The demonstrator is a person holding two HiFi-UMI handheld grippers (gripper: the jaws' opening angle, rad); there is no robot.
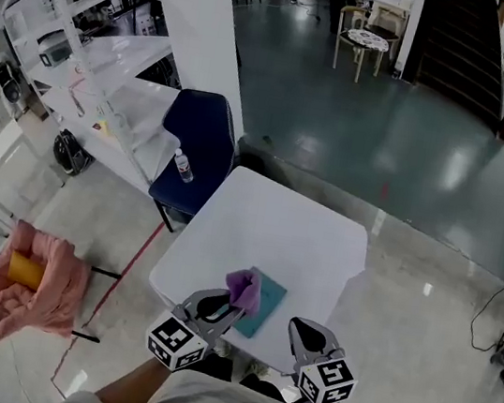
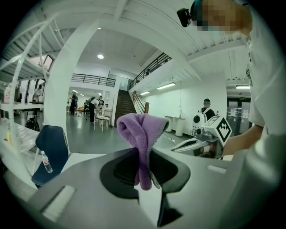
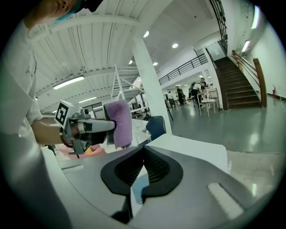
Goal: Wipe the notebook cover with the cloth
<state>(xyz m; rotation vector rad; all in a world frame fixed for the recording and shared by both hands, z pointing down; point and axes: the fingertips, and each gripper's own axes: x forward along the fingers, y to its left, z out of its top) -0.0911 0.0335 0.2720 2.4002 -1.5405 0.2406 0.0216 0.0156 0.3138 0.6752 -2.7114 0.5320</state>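
A teal notebook (image 1: 266,306) lies flat near the front edge of the white table (image 1: 296,222). My left gripper (image 1: 233,309) is shut on a folded purple cloth (image 1: 245,290), which hangs over the notebook's left part, raised off the cover. In the left gripper view the cloth (image 2: 140,134) sticks up from between the jaws. My right gripper (image 1: 295,326) hovers just right of the notebook, shut with nothing in it. The right gripper view shows its jaws (image 3: 143,150) meeting, a strip of notebook (image 3: 138,185) below, and the cloth (image 3: 118,123) to the left.
A dark blue chair (image 1: 201,136) with a water bottle (image 1: 184,166) on its seat stands at the table's far left corner. A pink cloth and a yellow object (image 1: 25,270) rest on a stand to the left. White shelving (image 1: 95,57) fills the far left.
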